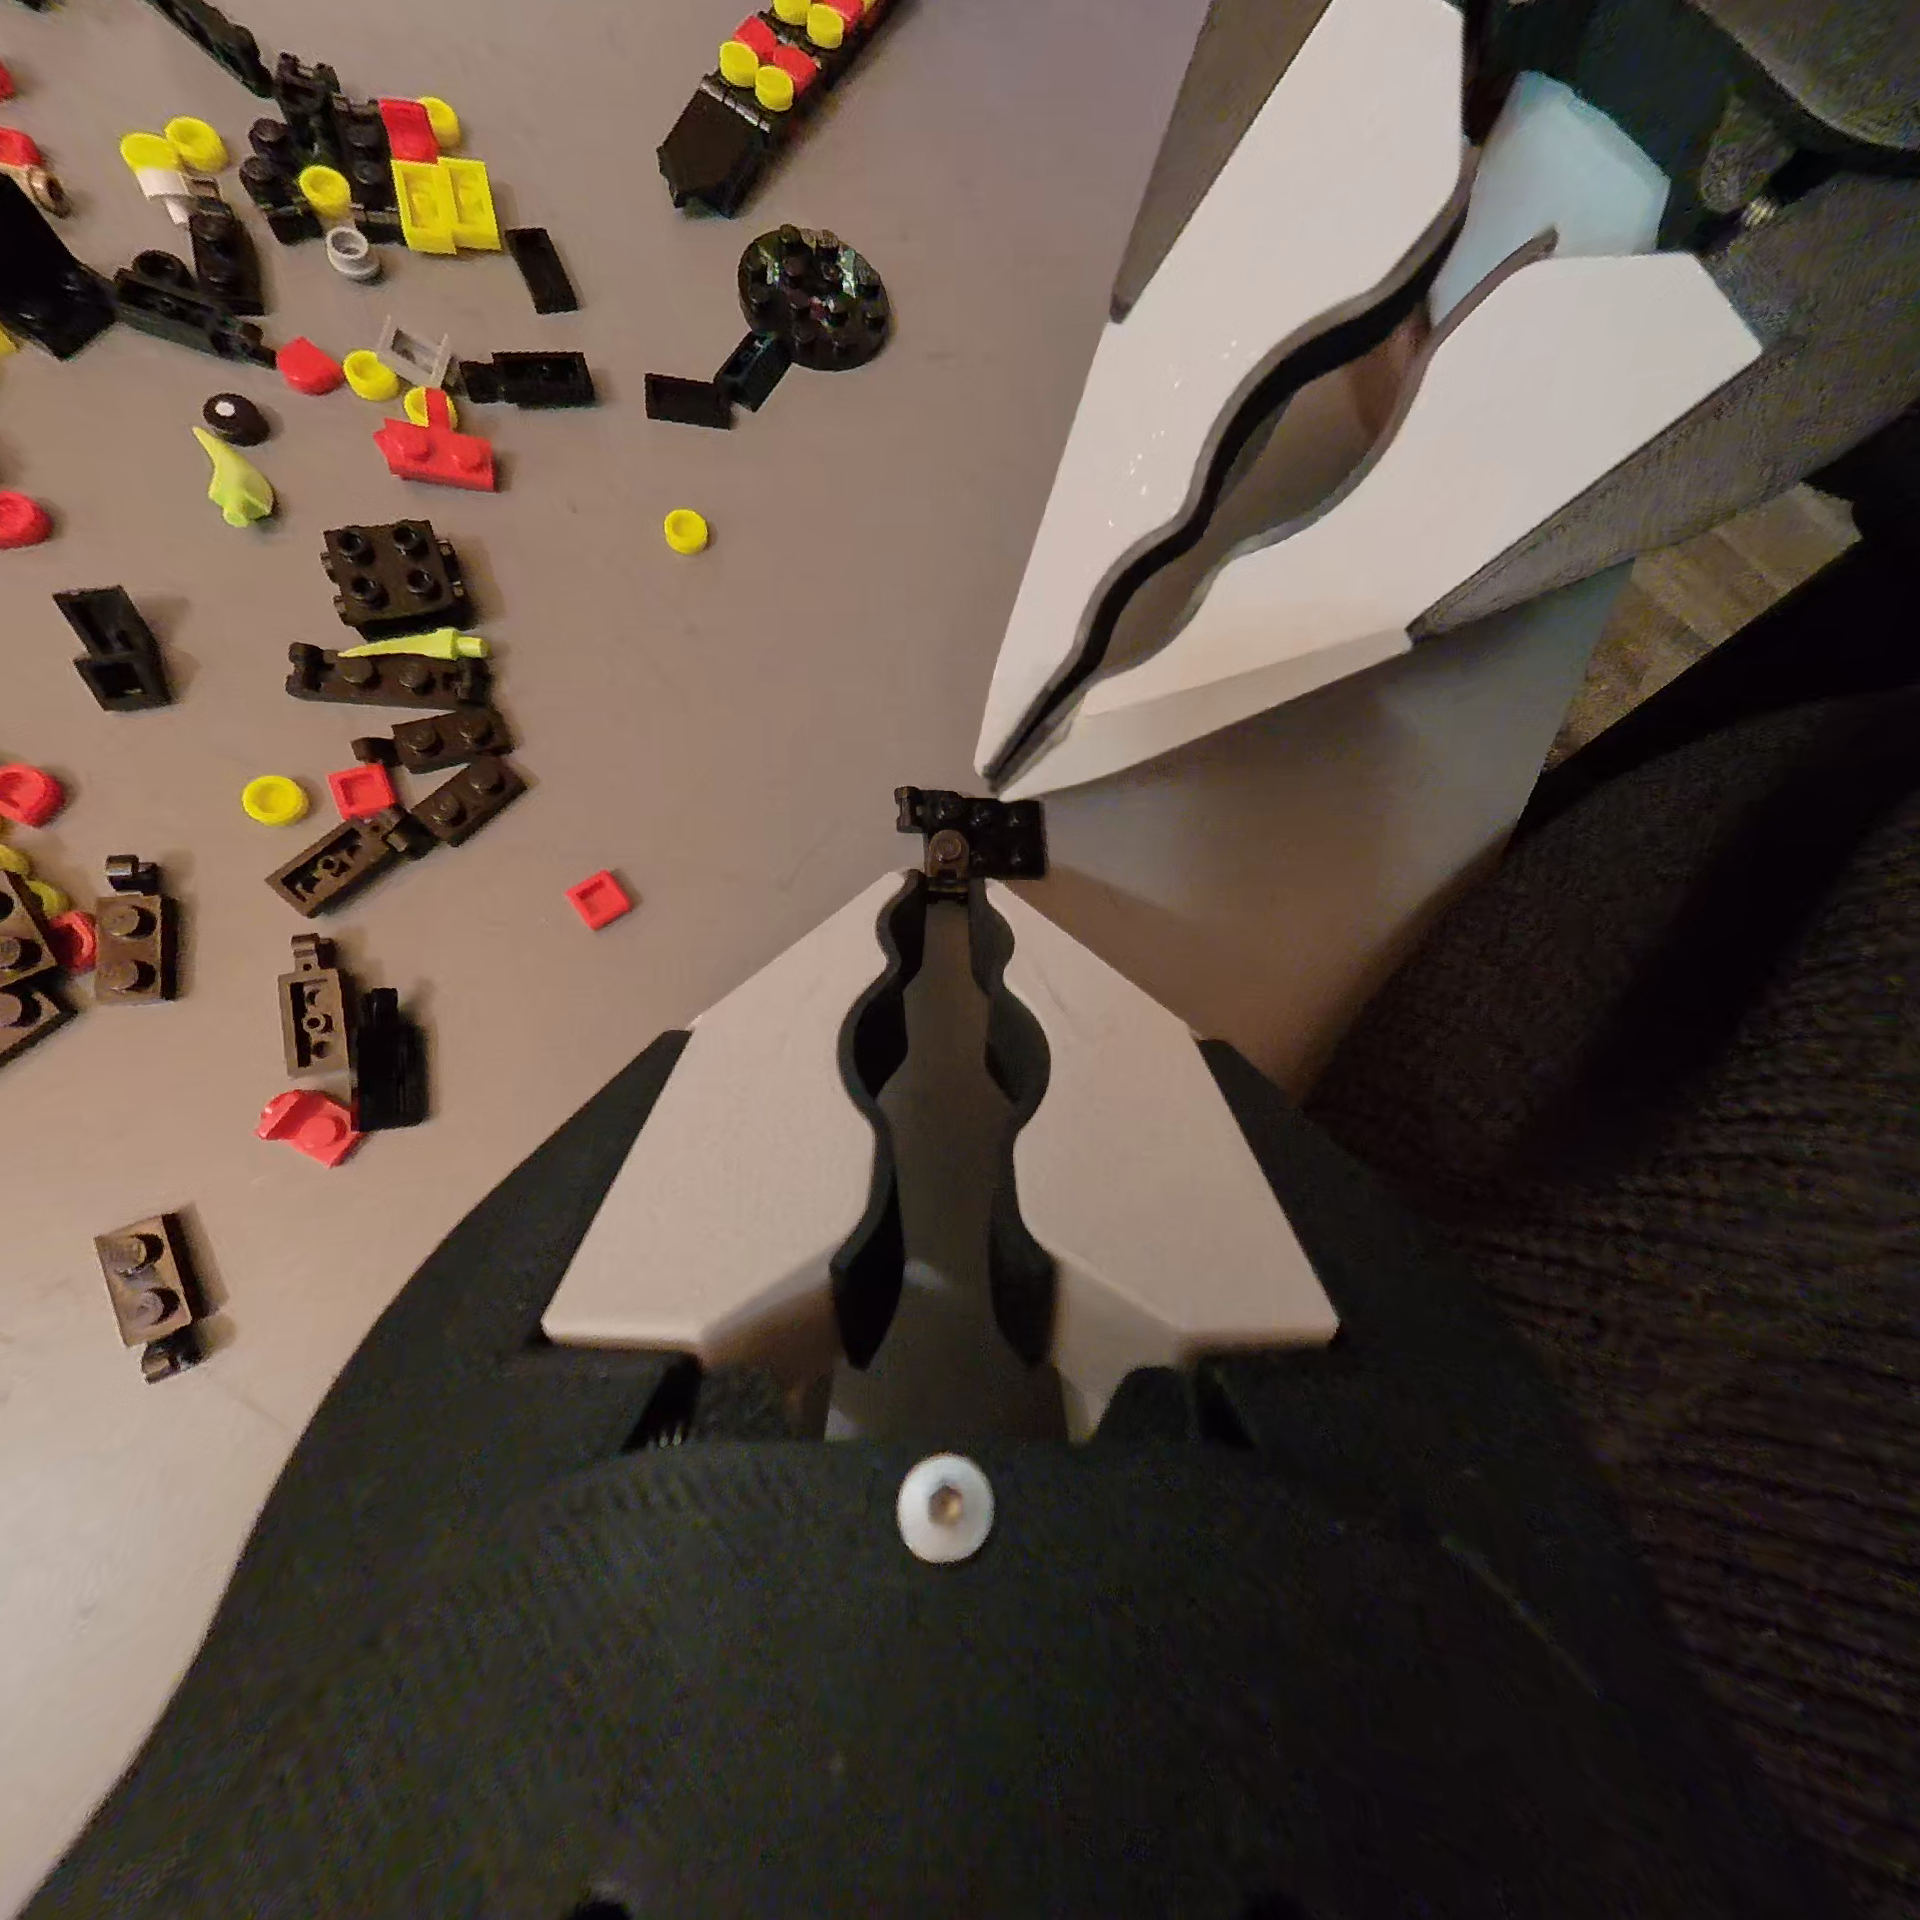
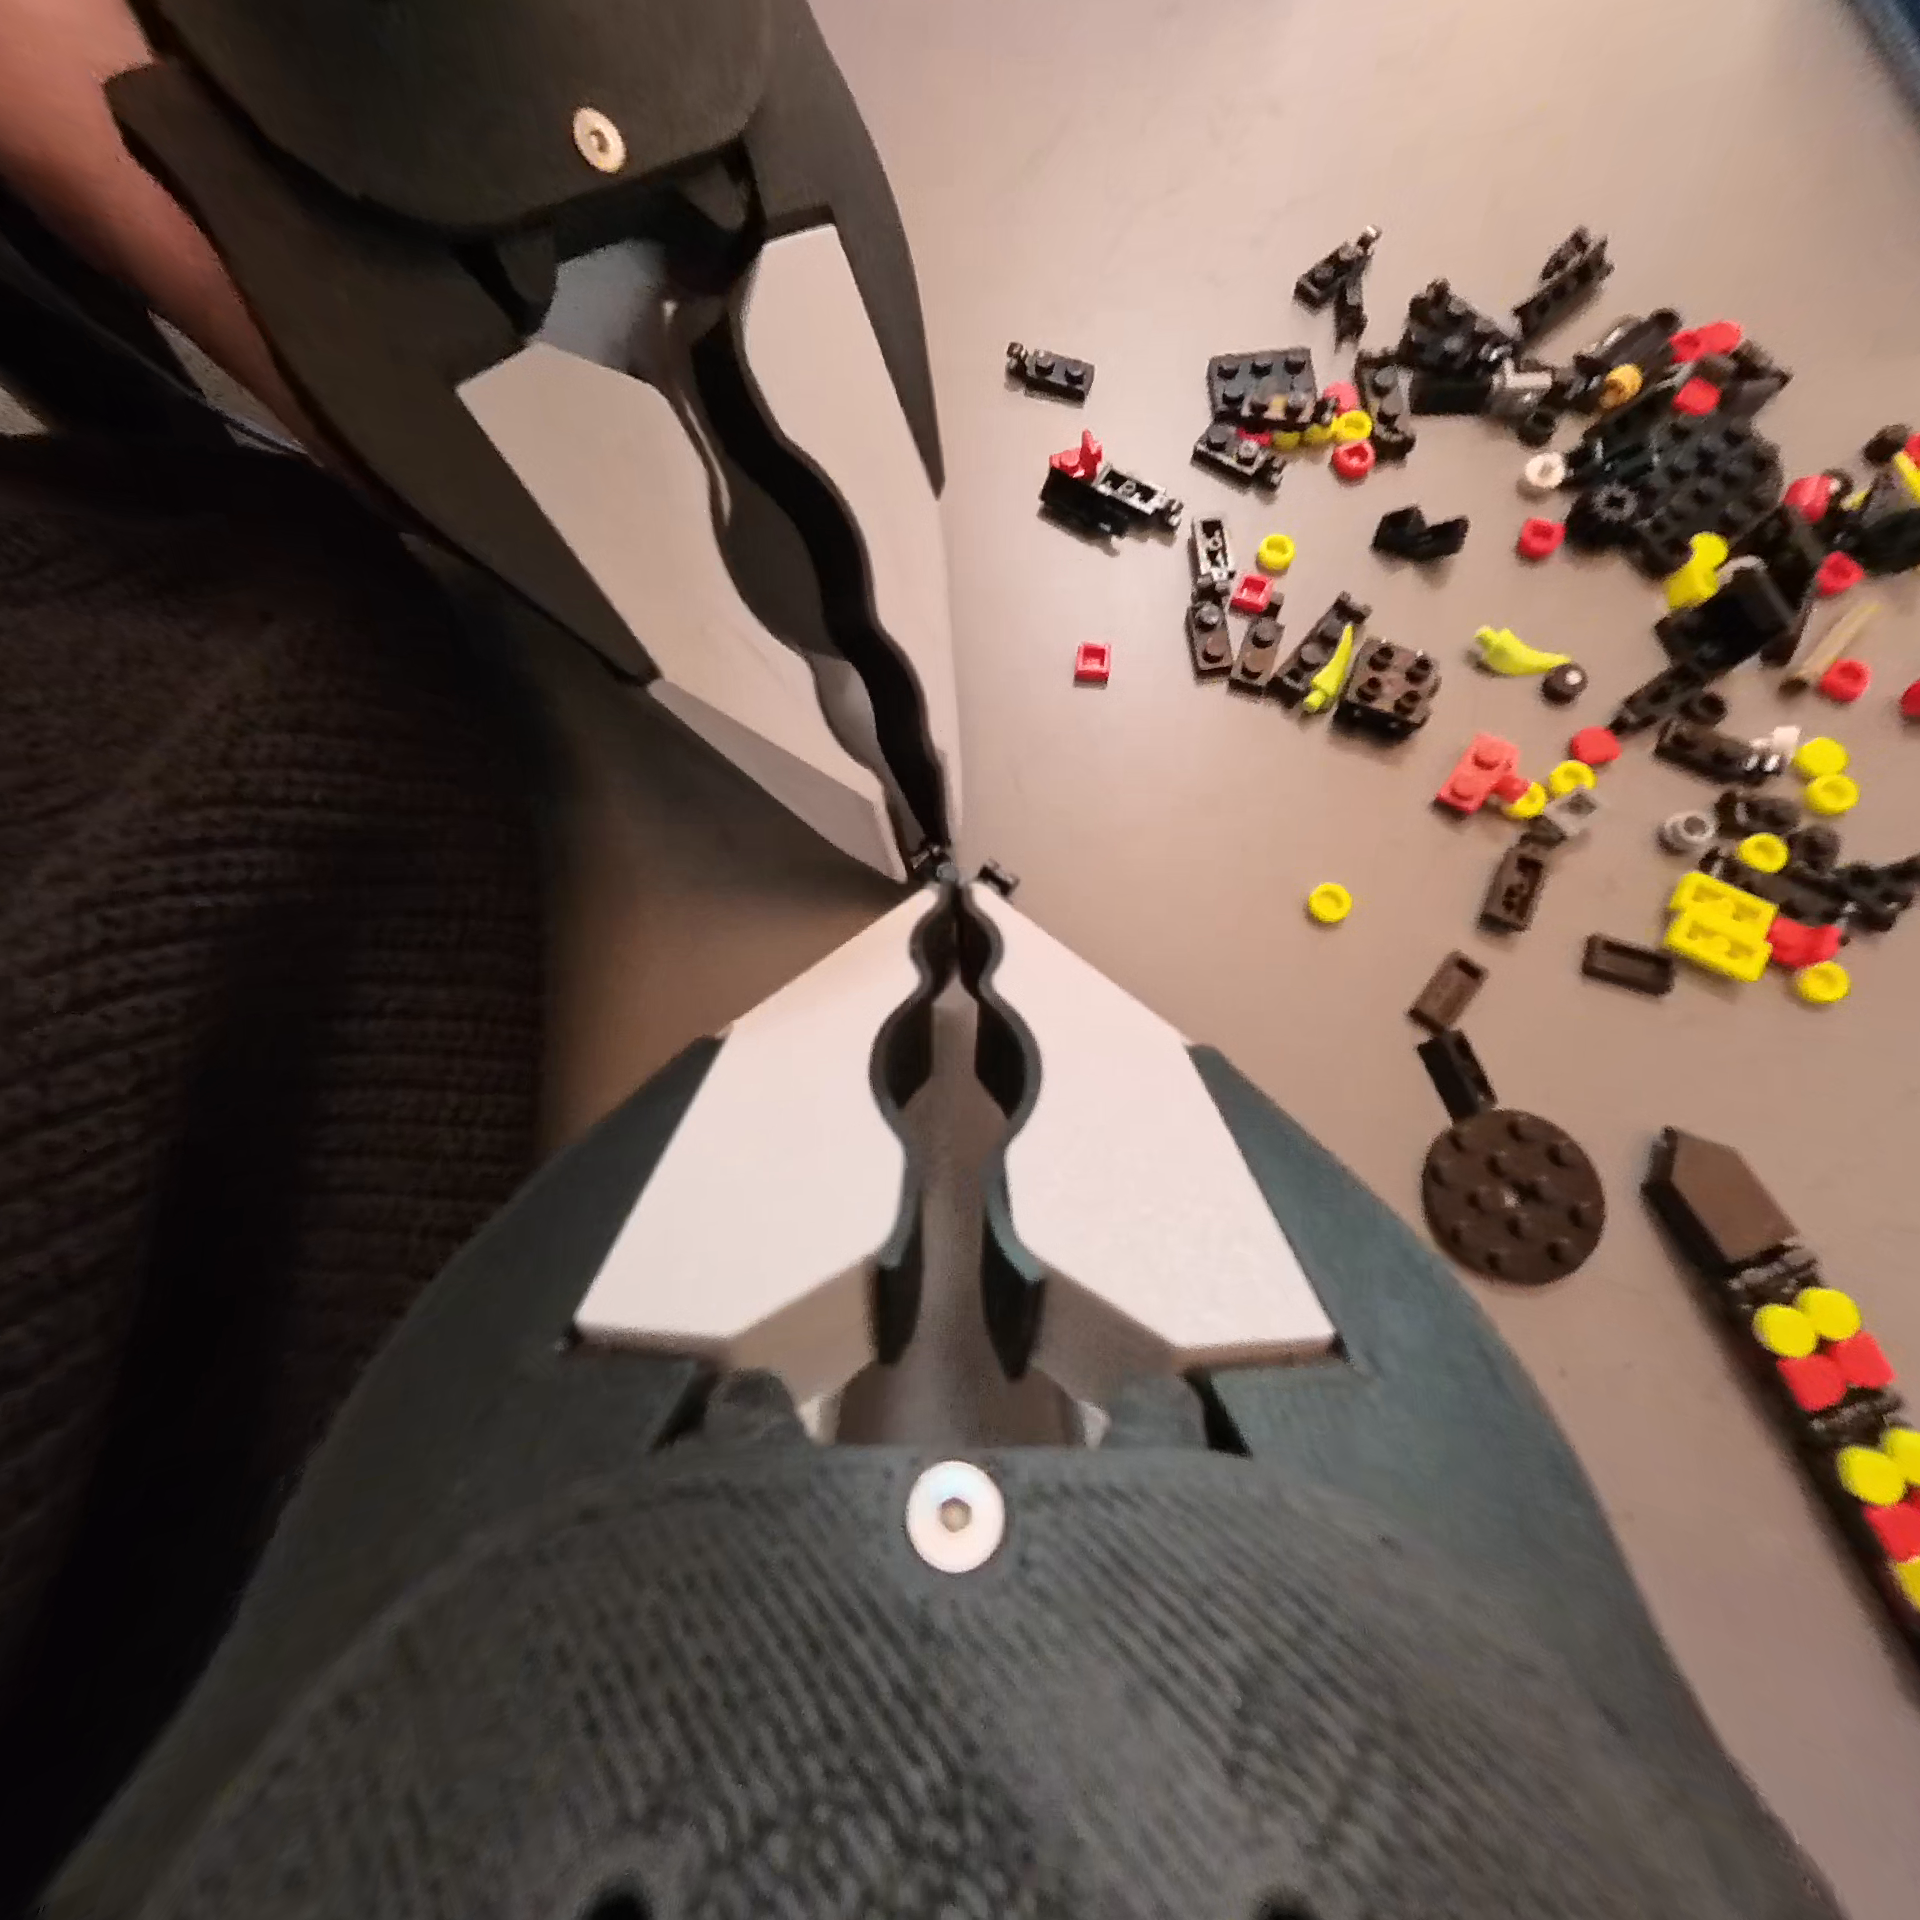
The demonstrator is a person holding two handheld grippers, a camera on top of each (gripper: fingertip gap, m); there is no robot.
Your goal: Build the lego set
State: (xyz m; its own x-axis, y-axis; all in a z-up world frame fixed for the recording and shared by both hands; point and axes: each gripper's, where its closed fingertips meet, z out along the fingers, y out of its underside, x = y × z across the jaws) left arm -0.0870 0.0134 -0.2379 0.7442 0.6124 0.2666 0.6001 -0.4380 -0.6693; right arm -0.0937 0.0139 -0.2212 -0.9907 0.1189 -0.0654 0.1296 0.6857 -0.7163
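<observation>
Left gripper (image 1: 945, 891) jaws pinched narrow on a small black hinge piece (image 1: 948, 854), held above the tabletop (image 1: 727, 675) edge. A black plate (image 1: 997, 831) sits against it, long axis crosswise to the left jaws. Right gripper (image 1: 1006, 774) jaws nearly closed, tip touching the plate's far corner; whether they grip it I cannot tell.

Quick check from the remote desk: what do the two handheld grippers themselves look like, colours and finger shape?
Both match. The left gripper and right gripper each have a black, ribbed, printed-looking body with a pale round screw at the centre. From it run two light grey wedge-shaped fingers tapering to a narrow tip, lined inside with black wavy pads. No cables show. A dark knitted garment lies behind them.
</observation>
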